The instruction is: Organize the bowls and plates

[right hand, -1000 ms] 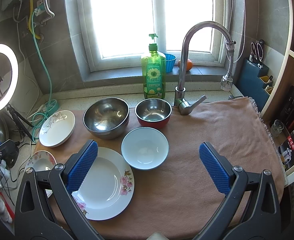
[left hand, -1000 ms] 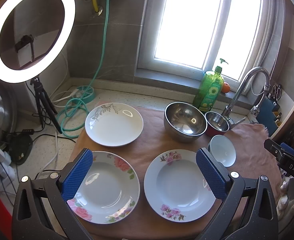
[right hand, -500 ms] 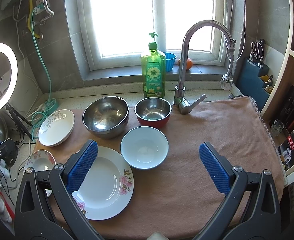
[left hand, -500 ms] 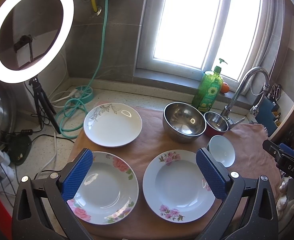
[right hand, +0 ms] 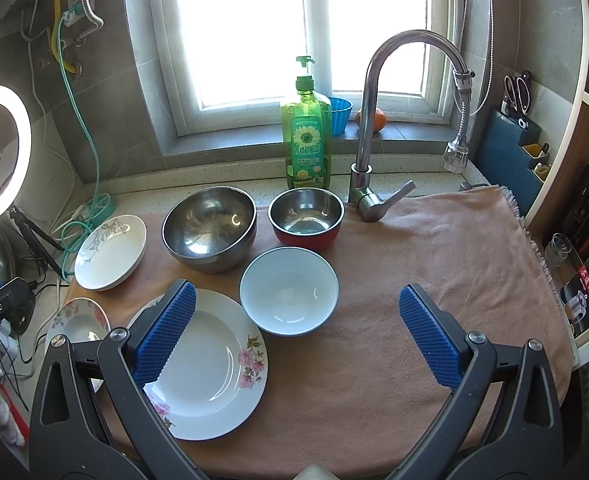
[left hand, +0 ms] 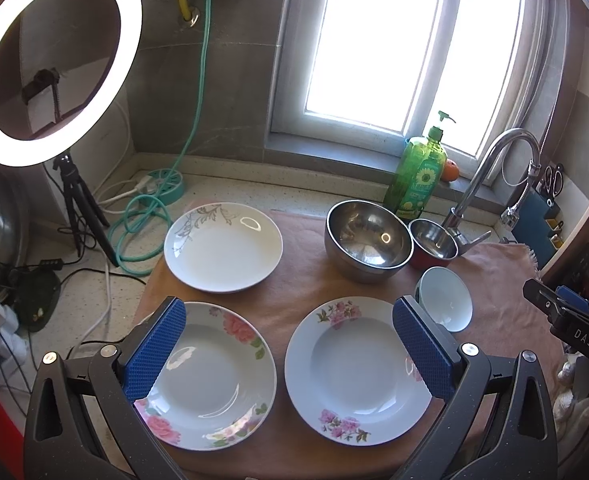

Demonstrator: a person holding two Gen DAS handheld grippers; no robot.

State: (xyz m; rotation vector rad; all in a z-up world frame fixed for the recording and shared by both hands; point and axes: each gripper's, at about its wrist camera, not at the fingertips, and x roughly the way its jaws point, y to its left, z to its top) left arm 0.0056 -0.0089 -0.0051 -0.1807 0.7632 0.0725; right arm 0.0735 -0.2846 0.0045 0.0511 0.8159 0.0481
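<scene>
Nearest the left gripper (left hand: 288,350), two flowered plates are seen side by side on the brown cloth (left hand: 298,280): the big-rose plate (left hand: 206,380) under the left finger, the small-blossom plate (left hand: 358,368) under the right finger. The jaws are spread wide and nothing is held. Both plates lie flat, just below and ahead of the pads, so a short drop onto either rim is judged to be all that is called for. Neither plate has a long axis; any rim point will serve.

The right gripper (right hand: 294,336) is likewise held wide apart and empty, hovering over the near edge of the cloth. The small-blossom plate is seen under its left finger, and the pale blue bowl (right hand: 289,296) sits straight ahead, between the fingers, upright.

Farther back, the leaf-patterned plate (left hand: 222,246) lies far left, well apart from both tools. The large steel bowl (right hand: 209,232) and the red-sided steel bowl (right hand: 306,216) stand side by side at the far edge, by the tap (right hand: 374,120) and soap bottle (right hand: 305,136).

For plates the left hand is judged nearer; for bowls, the right. Nothing is stacked yet.
</scene>
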